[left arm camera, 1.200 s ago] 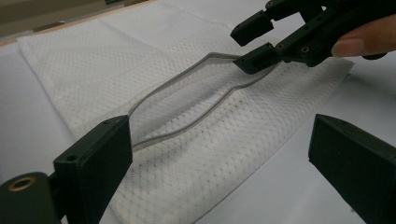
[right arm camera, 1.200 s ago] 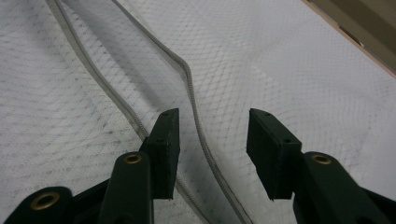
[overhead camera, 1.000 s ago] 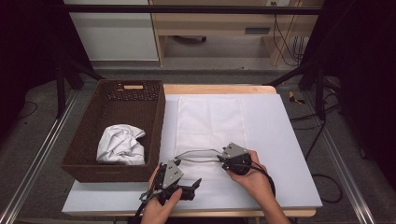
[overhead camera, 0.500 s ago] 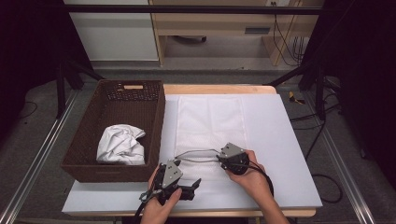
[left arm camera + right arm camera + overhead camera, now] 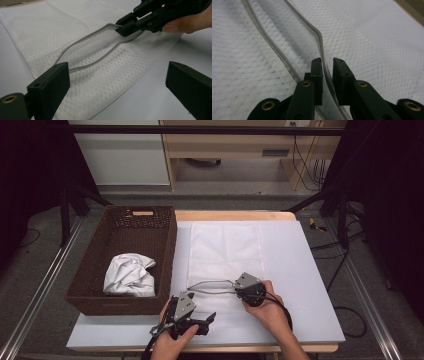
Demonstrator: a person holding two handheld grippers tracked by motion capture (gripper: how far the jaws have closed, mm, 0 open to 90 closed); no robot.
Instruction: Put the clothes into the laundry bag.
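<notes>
White mesh bag [image 5: 225, 255] with one zipper edge [image 5: 322, 50] pinched in right gripper [image 5: 327, 65]; left gripper [image 5: 115, 82] spread wide, empty.

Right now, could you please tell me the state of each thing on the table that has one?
Mesh bag: flat, mouth held open.
Zipper edge: lifted, pinched by right tool.
Left tool: open, empty.
Basket: holds crumpled white cloth.
</notes>
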